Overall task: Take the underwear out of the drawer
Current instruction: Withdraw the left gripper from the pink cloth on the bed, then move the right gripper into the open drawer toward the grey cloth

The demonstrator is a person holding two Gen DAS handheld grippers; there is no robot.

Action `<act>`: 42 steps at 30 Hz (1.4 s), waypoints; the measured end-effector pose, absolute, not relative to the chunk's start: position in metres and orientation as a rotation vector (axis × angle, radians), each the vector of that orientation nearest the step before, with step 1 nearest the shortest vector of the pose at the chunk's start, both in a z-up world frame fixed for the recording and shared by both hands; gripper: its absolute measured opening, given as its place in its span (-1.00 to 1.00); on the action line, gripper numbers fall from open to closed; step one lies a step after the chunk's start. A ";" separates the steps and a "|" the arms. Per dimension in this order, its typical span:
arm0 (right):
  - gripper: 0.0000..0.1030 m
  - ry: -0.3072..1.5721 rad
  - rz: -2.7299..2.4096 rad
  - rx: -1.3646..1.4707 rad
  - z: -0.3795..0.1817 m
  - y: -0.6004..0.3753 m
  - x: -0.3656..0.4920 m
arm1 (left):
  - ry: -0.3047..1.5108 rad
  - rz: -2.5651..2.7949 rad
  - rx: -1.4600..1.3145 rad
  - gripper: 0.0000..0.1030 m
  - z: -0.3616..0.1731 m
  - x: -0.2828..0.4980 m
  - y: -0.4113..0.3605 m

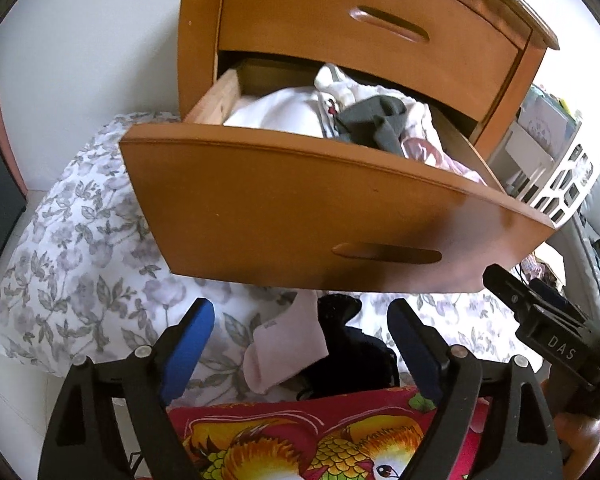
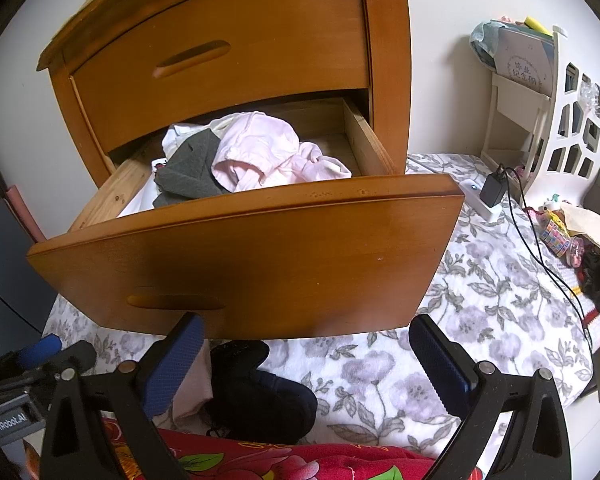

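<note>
Both hand-held grippers sit w/ fingers apart, empty, below the open drawer (image 2: 244, 256). Underwear pile—grey piece (image 2: 192, 172), pink piece (image 2: 260, 152)—lies inside, approx 12 o'clock from right hand-held gripper (image 2: 304, 360), 1 o'clock from left hand-held gripper (image 1: 300, 344). Right looks nearer, prob. reaches over the drawer front.

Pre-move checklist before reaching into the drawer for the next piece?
1. Lower drawer pulled open: ok.
2. Clothes reachable from above, grey garment and pink garment on top: ok.
3. Left gripper jaws open, empty: ok.
4. Right gripper jaws open, empty: ok.
5. Grippers below the drawer front, need lifting over it: not ok.
6. Which pieces are underwear: cannot tell.
</note>
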State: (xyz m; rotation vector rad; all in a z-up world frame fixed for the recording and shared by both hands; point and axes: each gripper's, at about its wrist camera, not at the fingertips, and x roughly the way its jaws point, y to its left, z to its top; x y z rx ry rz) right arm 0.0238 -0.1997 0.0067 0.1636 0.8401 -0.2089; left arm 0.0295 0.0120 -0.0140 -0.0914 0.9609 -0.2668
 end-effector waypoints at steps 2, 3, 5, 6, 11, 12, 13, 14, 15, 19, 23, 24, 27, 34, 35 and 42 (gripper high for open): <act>1.00 0.840 -0.208 0.163 0.007 -0.200 0.024 | 0.953 -0.265 -0.099 0.83 -0.012 0.029 0.014; 1.00 0.841 -0.208 0.163 0.007 -0.200 0.024 | 0.946 -0.263 -0.098 0.91 -0.010 0.028 0.014; 1.00 0.840 -0.208 0.163 0.007 -0.200 0.024 | 0.926 -0.259 -0.094 0.92 -0.006 0.027 0.015; 1.00 0.840 -0.208 0.163 0.006 -0.200 0.024 | 0.915 -0.259 -0.092 0.92 -0.004 0.026 0.016; 1.00 0.845 -0.207 0.164 0.006 -0.200 0.023 | 0.869 -0.240 -0.087 0.93 0.003 0.024 0.019; 1.00 0.844 -0.207 0.164 0.006 -0.200 0.024 | 0.855 -0.226 -0.081 0.93 0.005 0.023 0.020; 1.00 0.844 -0.206 0.165 0.005 -0.200 0.024 | 0.845 -0.216 -0.077 0.93 0.006 0.023 0.021; 1.00 0.844 -0.206 0.165 0.005 -0.200 0.024 | 0.836 -0.205 -0.074 0.93 0.007 0.023 0.022; 1.00 0.844 -0.207 0.164 0.005 -0.200 0.023 | 0.824 -0.197 -0.073 0.93 0.009 0.022 0.023; 1.00 0.849 -0.202 0.161 0.005 -0.199 0.024 | 0.751 -0.163 -0.058 0.93 0.016 0.018 0.025; 1.00 0.866 -0.173 0.161 0.003 -0.197 0.026 | 0.704 -0.134 -0.035 0.93 0.021 0.017 0.026; 1.00 0.865 -0.165 0.161 0.003 -0.197 0.025 | 0.698 -0.130 -0.033 0.93 0.021 0.017 0.026; 1.00 0.853 -0.141 0.152 0.006 -0.193 0.024 | 0.690 -0.132 -0.027 0.93 0.020 0.017 0.027; 1.00 0.792 -0.087 0.097 0.022 -0.179 0.018 | 0.688 -0.159 -0.030 0.93 0.019 0.016 0.027; 1.00 0.788 -0.078 0.095 0.025 -0.178 0.018 | 0.687 -0.161 -0.029 0.93 0.019 0.016 0.027; 1.00 0.755 -0.013 0.052 0.055 -0.175 0.022 | 0.681 -0.142 -0.025 0.93 0.018 0.016 0.030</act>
